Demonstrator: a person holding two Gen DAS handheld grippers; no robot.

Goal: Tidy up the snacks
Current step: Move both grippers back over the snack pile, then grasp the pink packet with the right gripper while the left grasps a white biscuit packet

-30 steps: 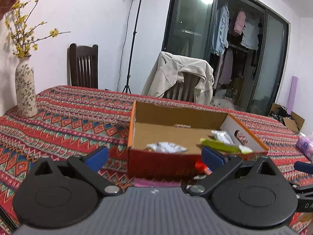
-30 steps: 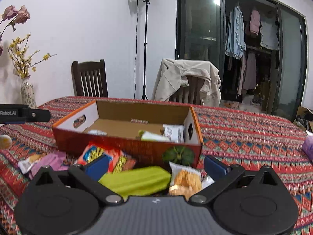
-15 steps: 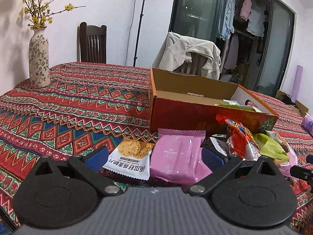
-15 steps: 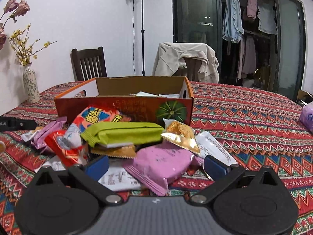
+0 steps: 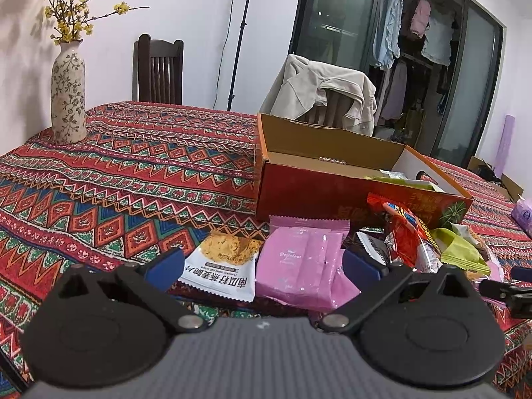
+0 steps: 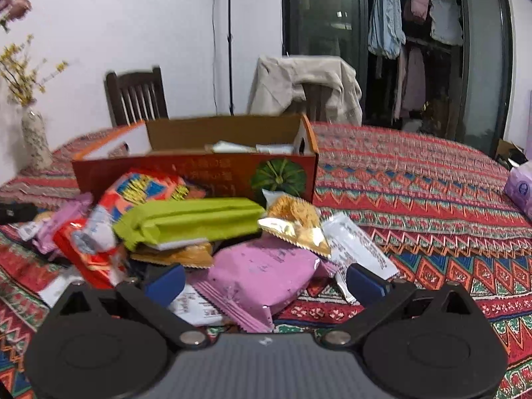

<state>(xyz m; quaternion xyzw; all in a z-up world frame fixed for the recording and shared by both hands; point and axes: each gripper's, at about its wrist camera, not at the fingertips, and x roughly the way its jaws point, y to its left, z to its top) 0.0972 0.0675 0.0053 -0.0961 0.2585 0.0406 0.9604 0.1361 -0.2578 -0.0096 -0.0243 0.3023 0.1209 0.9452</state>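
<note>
An open orange cardboard box (image 5: 332, 193) with a few packets inside stands on the patterned tablecloth; it also shows in the right wrist view (image 6: 199, 173). A heap of snack packets lies in front of it. My left gripper (image 5: 262, 267) is open, low over a white cookie packet (image 5: 222, 266) and a pink packet (image 5: 299, 262). My right gripper (image 6: 264, 281) is open, with a pink packet (image 6: 259, 276) between its fingers, not clamped. A green packet (image 6: 193, 219), a red packet (image 6: 89, 249) and a gold packet (image 6: 292, 222) lie beyond.
A flowered vase (image 5: 68, 99) stands at the table's far left. Two chairs (image 5: 159, 69) stand behind the table, one draped with a beige jacket (image 5: 322, 96). A purple tissue pack (image 6: 520, 193) lies at the right edge.
Both grippers have dropped from above the box to just over the heap of packets in front of it and moved closer. Both stay open.
</note>
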